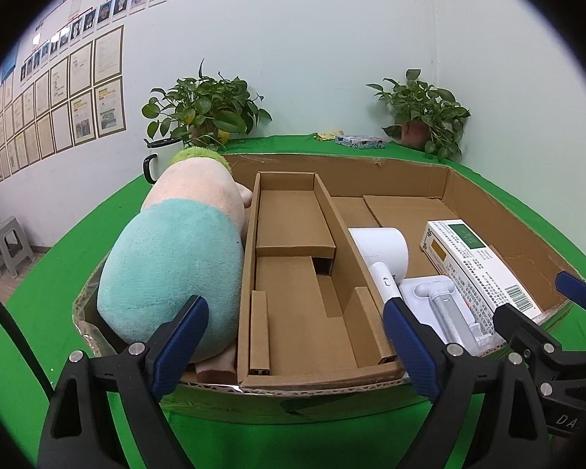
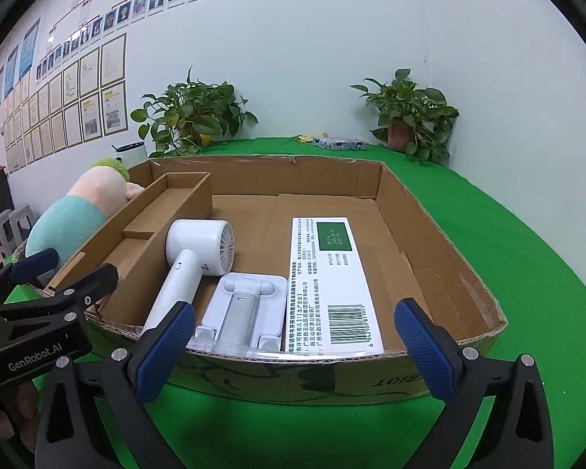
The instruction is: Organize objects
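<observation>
1. Clearly your left gripper (image 1: 295, 346) stands wide open with nothing between its pads, hanging over the near edge of the cardboard box (image 1: 410, 172); the plush toy (image 1: 172, 258) lies wedged in the box's left compartment, likely so the divider insert (image 1: 293, 265) holds it
2. Your right gripper (image 2: 293, 349) is open too and empty, above the near edge on the right side
3. In the right compartment the white hair dryer (image 2: 193, 258), the folding stand (image 2: 246, 305) and the medicine box (image 2: 330, 277) lie flat side by side, probably to fit below the rim
4. You cannot see the toy's face or its far end; the mug (image 1: 158, 156) behind it is partly hidden, and the packets (image 2: 340, 142) at the table's far edge are too small to identify
</observation>
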Motion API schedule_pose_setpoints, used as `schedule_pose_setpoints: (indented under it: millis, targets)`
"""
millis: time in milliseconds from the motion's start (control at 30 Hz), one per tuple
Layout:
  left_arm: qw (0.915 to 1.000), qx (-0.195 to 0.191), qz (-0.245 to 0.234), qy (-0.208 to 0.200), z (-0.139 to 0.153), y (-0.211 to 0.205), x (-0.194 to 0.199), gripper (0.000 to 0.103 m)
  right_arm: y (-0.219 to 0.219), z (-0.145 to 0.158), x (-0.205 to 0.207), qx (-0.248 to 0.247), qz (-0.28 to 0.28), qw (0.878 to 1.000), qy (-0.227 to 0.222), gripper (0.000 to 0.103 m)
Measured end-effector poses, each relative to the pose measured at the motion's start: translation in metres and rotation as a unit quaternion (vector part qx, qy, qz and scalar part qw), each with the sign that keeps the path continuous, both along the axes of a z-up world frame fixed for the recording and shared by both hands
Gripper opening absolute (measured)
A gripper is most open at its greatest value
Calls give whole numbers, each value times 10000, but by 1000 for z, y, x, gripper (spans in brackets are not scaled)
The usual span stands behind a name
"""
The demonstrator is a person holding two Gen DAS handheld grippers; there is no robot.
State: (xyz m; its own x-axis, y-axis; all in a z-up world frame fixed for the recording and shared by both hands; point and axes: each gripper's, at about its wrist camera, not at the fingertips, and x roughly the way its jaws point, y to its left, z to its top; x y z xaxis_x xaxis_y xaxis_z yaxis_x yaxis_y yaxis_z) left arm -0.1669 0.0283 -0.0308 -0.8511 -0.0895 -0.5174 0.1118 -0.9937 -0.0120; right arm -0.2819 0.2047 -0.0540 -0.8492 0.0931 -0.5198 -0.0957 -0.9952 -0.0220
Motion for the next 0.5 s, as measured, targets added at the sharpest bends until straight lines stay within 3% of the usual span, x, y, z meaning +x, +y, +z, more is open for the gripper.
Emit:
schedule_pose_setpoints:
  millis: [500]
  targets:
    - [10000, 32, -6, -5, 0, 0, 0, 92, 0, 1, 0, -6, 5, 10000, 4, 103]
